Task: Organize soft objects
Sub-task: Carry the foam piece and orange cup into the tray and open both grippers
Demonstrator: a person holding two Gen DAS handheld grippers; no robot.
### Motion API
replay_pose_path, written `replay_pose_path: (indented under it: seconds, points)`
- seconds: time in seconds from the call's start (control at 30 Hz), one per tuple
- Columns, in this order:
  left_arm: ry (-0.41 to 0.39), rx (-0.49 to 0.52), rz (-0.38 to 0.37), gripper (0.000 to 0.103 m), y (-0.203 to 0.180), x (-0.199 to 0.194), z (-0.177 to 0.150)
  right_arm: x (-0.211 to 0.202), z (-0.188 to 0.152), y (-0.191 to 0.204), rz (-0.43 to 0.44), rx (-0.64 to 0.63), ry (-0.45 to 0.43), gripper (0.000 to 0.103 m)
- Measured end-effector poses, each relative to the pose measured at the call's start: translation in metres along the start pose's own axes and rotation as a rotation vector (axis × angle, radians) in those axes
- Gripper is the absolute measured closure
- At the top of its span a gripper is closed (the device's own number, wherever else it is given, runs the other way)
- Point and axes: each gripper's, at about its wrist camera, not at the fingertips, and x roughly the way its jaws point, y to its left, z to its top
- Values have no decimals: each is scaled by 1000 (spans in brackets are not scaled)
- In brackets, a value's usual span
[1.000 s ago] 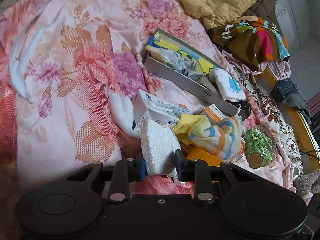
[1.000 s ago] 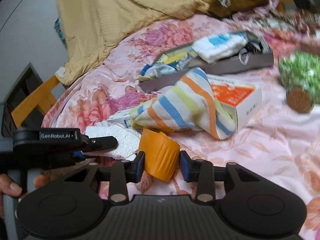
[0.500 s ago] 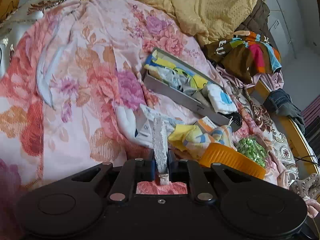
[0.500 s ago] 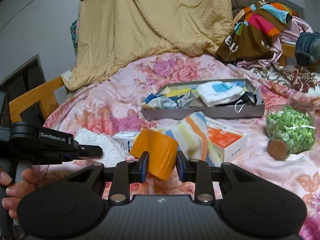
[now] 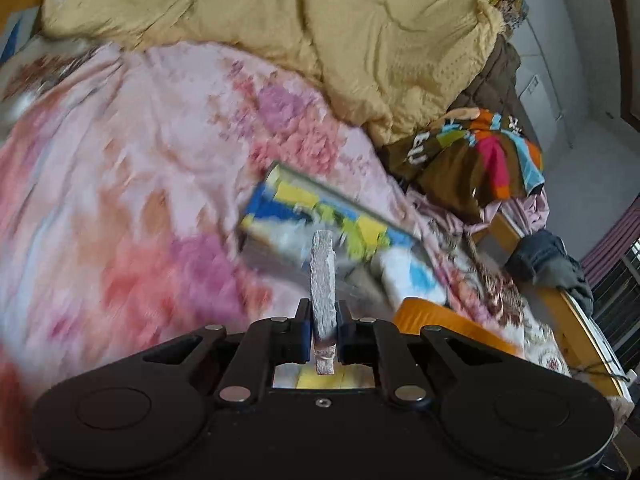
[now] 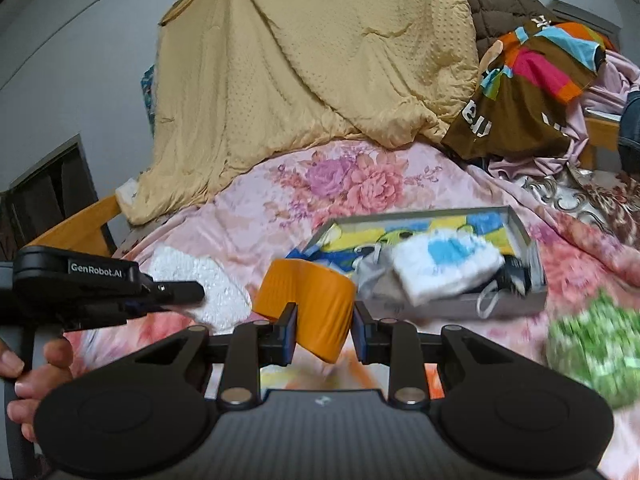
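My left gripper [image 5: 323, 320] is shut on a white foam piece [image 5: 322, 276], held edge-on above the bed; the foam piece also shows in the right wrist view [image 6: 200, 280], with the left gripper [image 6: 176, 292] beside it. My right gripper [image 6: 324, 324] is shut on an orange soft roll [image 6: 308, 300], which also shows in the left wrist view [image 5: 448, 324]. Ahead lies a grey box [image 6: 520, 240] holding soft cloths, among them a white and blue sock [image 6: 444, 264]. The box [image 5: 344, 196] is blurred in the left wrist view.
A yellow quilt [image 6: 320, 60] is heaped at the back of the floral bedsheet [image 6: 352, 176]. A colourful brown garment [image 6: 528, 76] lies at the back right. A jar of green bits [image 6: 596, 344] is at the right. A wooden bed frame [image 5: 576, 312] runs along the right.
Both grippers have lifted and moved forward toward the grey box with their loads. The striped cloth and orange carton have dropped out of view below.
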Motion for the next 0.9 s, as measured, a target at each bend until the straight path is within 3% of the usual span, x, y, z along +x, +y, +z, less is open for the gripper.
replay_pose_path:
  seconds: [0.1, 0.27, 0.43, 0.67, 0.9]
  points:
    - [-21, 37, 20, 91, -15, 28, 21, 31, 17, -13, 0, 18, -1, 73]
    - [25, -32, 46, 91, -23, 93, 47, 81, 39, -31, -24, 23, 12, 73]
    - [50, -27, 109, 91, -30, 145, 61, 122, 49, -46, -58, 49, 52, 73]
    - [131, -43, 153, 91, -32, 193, 74, 152, 55, -64, -77, 97, 108, 72]
    - [192, -119, 218, 90, -21, 215, 74, 159, 54, -68, -86, 96, 140, 60]
